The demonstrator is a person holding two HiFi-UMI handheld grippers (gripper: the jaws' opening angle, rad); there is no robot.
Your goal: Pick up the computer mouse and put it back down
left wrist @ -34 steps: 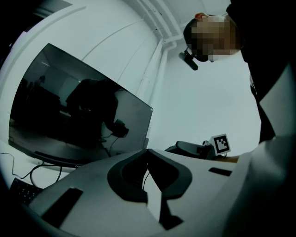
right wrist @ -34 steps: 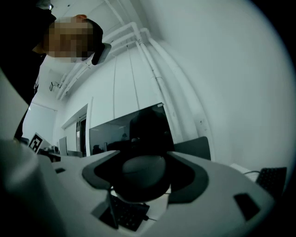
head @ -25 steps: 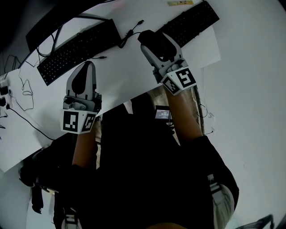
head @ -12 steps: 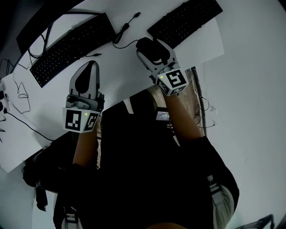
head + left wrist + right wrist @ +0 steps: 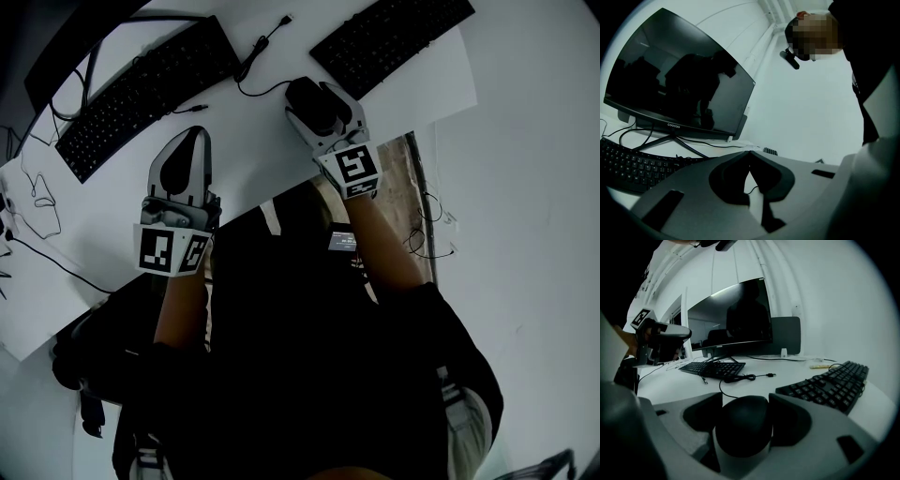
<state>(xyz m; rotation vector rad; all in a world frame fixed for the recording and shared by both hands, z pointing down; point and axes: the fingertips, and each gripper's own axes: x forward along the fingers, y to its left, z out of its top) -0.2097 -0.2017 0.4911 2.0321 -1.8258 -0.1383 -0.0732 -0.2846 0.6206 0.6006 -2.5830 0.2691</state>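
Right tongs (image 5: 319, 94) grip the mouse (image 5: 309, 103): the jaws stand wide and press on both its flanks, clear in the right gripper view. The mouse's long axis runs along the tongs, nose toward the far edge of the table (image 5: 253, 159), tail toward the person. Its cable (image 5: 258, 52) trails off toward the far edge.

The mouse is over the table's near edge, right of centre. It is just in front of the right keyboard (image 5: 394, 37) and well apart from the left keyboard (image 5: 141, 89). The tongs tilt nose-down. I cannot tell whether the mouse's underside touches the table yet; it looks close.

Key relation: the table lies straight under the mouse, and the patch around it is bare. My read is that this is the put-down step. What's left is a short drop if any, then the jaws opening and a pull back along the mouse's long axis toward the near edge. The risk is dragging the mouse or snagging the cable on the way out.

Left tongs (image 5: 192, 131) are closed tip to tip with nothing between them. They sit near the near edge, left of centre, well apart from the mouse. The right hand is the only one in play.
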